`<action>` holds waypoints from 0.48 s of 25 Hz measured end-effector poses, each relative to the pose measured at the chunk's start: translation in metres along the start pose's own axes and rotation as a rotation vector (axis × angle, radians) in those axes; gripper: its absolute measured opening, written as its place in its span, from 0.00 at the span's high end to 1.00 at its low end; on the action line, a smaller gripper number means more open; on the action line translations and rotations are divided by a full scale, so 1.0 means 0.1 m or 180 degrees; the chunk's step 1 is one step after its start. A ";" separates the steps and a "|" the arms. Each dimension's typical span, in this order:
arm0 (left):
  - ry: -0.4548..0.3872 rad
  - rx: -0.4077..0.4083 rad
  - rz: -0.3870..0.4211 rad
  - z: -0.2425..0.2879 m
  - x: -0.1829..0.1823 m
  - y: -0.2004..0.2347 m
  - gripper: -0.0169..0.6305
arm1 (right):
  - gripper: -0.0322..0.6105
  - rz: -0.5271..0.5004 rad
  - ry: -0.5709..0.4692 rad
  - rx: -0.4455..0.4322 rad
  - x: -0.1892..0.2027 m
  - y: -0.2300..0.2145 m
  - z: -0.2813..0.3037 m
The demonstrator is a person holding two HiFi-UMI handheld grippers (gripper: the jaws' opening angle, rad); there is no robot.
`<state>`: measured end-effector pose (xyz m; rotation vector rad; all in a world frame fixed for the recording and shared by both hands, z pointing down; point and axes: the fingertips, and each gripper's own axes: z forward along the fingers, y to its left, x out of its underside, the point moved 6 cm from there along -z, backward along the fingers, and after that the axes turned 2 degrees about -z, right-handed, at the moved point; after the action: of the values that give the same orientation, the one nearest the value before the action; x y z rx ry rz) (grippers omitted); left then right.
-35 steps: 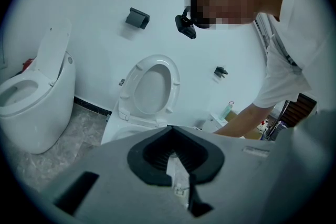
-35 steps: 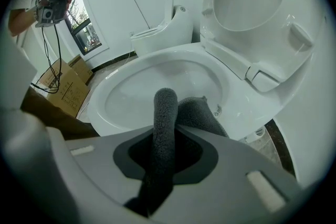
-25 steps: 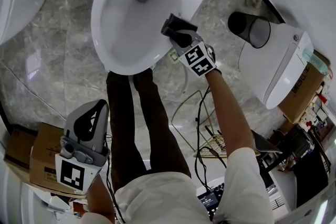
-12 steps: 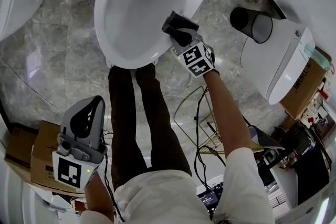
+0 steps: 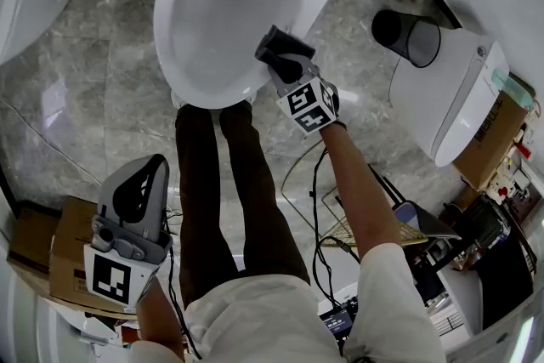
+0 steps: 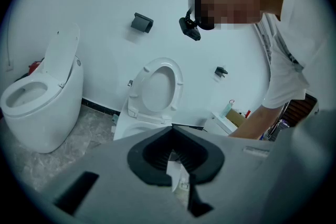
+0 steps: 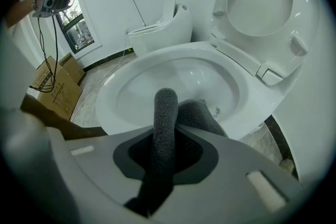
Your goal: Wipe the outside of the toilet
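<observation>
The white toilet (image 5: 170, 55) stands open at the top of the head view, seat lifted. My right gripper (image 5: 274, 53) is at the bowl's front right edge, shut on a dark grey cloth (image 5: 287, 41) that lies against the rim's outer side. In the right gripper view the cloth (image 7: 164, 123) sticks out between the jaws over the bowl's rim (image 7: 107, 99). My left gripper (image 5: 138, 193) hangs low at the left, far from the bowl, shut with nothing in it. From the left gripper (image 6: 176, 150) view the toilet (image 6: 157, 86) shows ahead.
A person's legs (image 5: 212, 191) stand right before the bowl. A black waste bin (image 5: 406, 40) and a second toilet (image 5: 459, 98) are at the right, a third toilet (image 6: 42, 102) at the left. Cardboard boxes (image 5: 59, 255) and cables (image 5: 319, 208) lie on the marble floor.
My right gripper has slid a little left and toward the bowl's front along the rim with the cloth. The left gripper has hardly moved.
</observation>
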<state>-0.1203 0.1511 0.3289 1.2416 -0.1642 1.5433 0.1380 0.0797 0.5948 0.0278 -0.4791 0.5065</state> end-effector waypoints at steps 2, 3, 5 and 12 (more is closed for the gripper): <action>-0.0025 0.0006 0.0013 -0.01 0.00 0.00 0.98 | 0.85 0.0026 -0.0014 -0.0012 0.01 0.07 0.00; -0.0021 0.0000 0.0004 -0.01 0.00 0.00 0.98 | 0.85 0.0040 -0.0021 -0.0019 0.01 0.09 0.00; -0.0016 -0.0007 -0.0007 -0.02 0.00 0.00 0.98 | 0.85 0.0061 -0.0027 -0.0039 0.01 0.14 -0.01; 0.0000 -0.0012 -0.0035 0.01 0.03 0.02 0.98 | 0.85 0.0130 -0.0060 -0.0146 0.01 0.36 0.02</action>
<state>-0.1209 0.1519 0.3321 1.2378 -0.1598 1.5328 0.1207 0.1114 0.5934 -0.0213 -0.5103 0.5355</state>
